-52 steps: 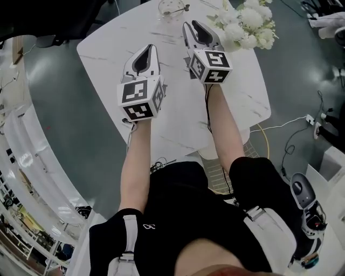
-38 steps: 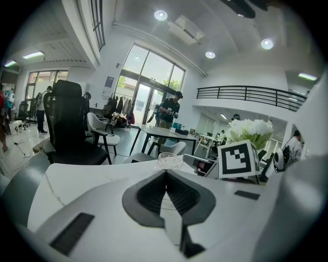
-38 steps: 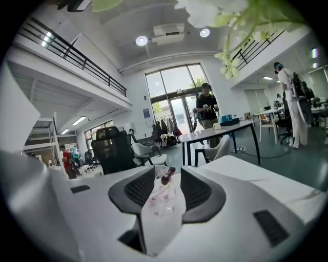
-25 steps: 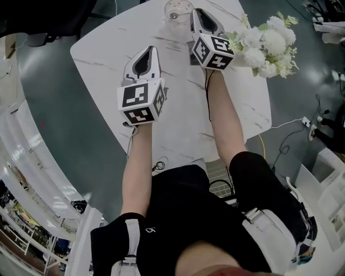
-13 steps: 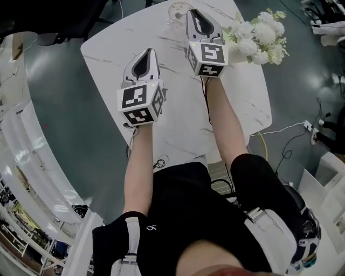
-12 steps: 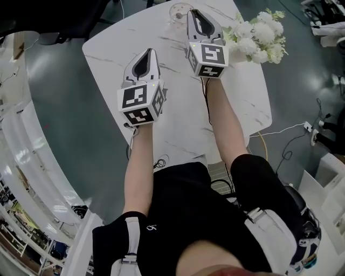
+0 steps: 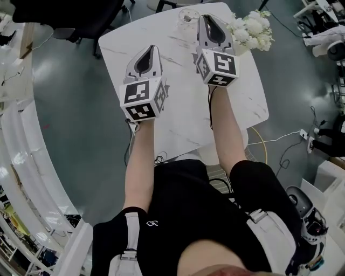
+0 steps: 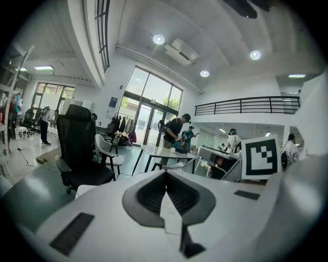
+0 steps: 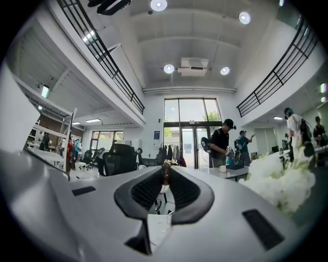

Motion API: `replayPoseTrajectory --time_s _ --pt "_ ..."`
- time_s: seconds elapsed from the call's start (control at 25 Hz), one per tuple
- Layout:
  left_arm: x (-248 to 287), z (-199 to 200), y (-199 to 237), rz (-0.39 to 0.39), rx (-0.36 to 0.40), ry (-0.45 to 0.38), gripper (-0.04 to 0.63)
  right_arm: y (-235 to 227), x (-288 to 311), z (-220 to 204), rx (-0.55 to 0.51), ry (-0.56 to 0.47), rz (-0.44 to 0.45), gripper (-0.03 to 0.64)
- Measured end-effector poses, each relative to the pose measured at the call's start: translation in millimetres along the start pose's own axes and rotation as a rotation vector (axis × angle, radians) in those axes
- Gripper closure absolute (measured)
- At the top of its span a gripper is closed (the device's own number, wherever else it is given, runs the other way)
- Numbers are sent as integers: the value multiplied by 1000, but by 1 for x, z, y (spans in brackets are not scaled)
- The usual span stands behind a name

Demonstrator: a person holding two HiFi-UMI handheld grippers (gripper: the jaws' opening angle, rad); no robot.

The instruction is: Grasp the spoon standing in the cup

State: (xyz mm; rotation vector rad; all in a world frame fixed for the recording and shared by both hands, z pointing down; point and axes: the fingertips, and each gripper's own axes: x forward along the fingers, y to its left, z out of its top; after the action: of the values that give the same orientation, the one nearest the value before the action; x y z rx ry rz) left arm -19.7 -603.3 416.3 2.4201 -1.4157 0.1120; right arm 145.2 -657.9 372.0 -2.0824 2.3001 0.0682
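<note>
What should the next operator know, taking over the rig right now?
Left gripper: fingers shut, empty, held over the table.
Right gripper: fingers shut on a thin brown tip, apparently the spoon, beside the cup.
Done: the grasp, it seems.
To do: confirm the spoon is secure; whether it has cleared the cup is not visible.

My left hand-held gripper (image 8: pixel 165 174), white with dark ribbed pads, has its jaw tips together and nothing between them. Beyond it stand a black high-backed office chair (image 8: pixel 82 148), a white shell chair (image 8: pixel 106 149) and a standing person (image 8: pixel 177 134). A black-and-white square marker (image 8: pixel 260 156) sits at right.
</note>
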Motion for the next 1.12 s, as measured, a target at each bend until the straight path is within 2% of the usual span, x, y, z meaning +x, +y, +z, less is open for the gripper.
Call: replayPoseTrajectory --time_s 0.2,0.36,0.52,0.68,0.84,1.12 --pt "-39 23 -7 -41 8 -65 580 13 -54 28 48 -22 -66 568" --pt "-75 32 2 -55 9 -105 580 30 -101 33 110 -20 -122 568" --pt "-92 35 13 -45 -43 -134 580 36 -135 42 142 -21 -146 568" --pt "-132 30 39 -16 -84 -145 580 72 -171 47 134 -4 -126 568" --pt "-140 28 44 -26 -25 -132 580 93 -181 40 77 49 -97 568" --pt "-147 8 19 -85 54 -96 580 108 -184 34 47 73 -52 568"
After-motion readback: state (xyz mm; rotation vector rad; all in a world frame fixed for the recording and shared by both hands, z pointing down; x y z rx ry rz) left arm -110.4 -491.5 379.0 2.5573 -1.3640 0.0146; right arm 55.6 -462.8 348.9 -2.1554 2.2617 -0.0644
